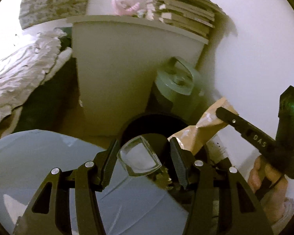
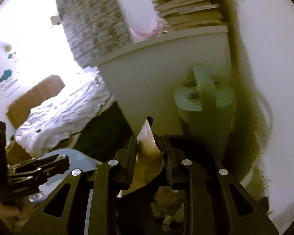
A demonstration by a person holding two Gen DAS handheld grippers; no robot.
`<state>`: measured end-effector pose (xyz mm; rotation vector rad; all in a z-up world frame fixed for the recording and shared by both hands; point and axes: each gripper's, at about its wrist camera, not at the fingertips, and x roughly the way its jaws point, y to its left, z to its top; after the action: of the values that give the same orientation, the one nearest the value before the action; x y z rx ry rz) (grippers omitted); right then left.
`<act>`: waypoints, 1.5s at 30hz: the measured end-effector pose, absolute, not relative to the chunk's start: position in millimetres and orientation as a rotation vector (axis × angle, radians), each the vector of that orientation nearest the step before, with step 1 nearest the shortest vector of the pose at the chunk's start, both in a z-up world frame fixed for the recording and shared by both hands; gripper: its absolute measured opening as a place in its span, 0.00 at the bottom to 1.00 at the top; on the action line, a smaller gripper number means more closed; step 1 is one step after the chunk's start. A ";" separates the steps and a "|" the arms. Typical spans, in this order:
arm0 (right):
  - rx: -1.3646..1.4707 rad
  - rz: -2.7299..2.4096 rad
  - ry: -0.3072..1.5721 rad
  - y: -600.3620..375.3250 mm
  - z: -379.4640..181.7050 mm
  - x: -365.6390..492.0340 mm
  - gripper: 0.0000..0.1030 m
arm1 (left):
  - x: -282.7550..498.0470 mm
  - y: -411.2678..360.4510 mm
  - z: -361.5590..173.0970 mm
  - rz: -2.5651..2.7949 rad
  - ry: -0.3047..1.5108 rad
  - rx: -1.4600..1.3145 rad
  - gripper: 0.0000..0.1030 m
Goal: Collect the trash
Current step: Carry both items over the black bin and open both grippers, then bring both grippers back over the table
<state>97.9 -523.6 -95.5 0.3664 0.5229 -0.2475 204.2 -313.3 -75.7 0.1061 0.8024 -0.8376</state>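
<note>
In the left wrist view my left gripper [image 1: 143, 154] is open over a black round bin [image 1: 154, 123]. A clear plastic container [image 1: 140, 159] sits between its fingers without touching the pads. To the right, my right gripper [image 1: 219, 110] holds a brown paper wrapper [image 1: 203, 129] above the bin. In the right wrist view my right gripper [image 2: 151, 148] is shut on the brown wrapper [image 2: 147, 137], above the bin's dark rim [image 2: 188, 141]. The left gripper [image 2: 43, 166] shows at the lower left.
A grey-blue lid or bag [image 1: 39, 156] lies at lower left. A white bedside cabinet [image 1: 127, 68] with stacked books [image 1: 182, 11] stands behind the bin. A green kettle-like jug [image 1: 176, 82] sits beside it. A bed with white bedding [image 1: 19, 68] is at left.
</note>
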 end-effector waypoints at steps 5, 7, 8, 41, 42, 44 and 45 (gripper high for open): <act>0.374 -0.280 0.533 -537.1 -112.8 95.0 0.26 | 201.0 -335.4 -84.8 -0.862 0.823 0.130 0.51; 0.383 -0.285 0.541 -542.5 -119.2 95.2 0.26 | 201.1 -342.1 -88.1 -0.868 0.830 0.139 0.51; 0.387 -0.287 0.543 -544.1 -121.0 94.1 0.26 | 200.9 -345.0 -89.7 -0.870 0.833 0.142 0.51; 0.387 -0.124 0.619 -469.2 -104.2 88.7 0.72 | 173.1 -235.0 -86.2 -0.723 0.836 0.066 0.74; 0.378 -0.087 0.635 -457.2 -102.6 90.4 0.72 | 172.7 -219.7 -86.9 -0.698 0.836 0.056 0.74; 0.363 -0.028 0.667 -435.4 -99.2 92.9 0.72 | 172.1 -194.3 -88.4 -0.657 0.833 0.052 0.74; 0.357 -0.004 0.679 -426.8 -98.2 93.5 0.72 | 172.1 -185.1 -88.9 -0.641 0.833 0.054 0.74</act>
<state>93.5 -426.8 -98.2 0.3570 0.6788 -0.0037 172.1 -185.1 -88.9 0.0542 0.8326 -0.6413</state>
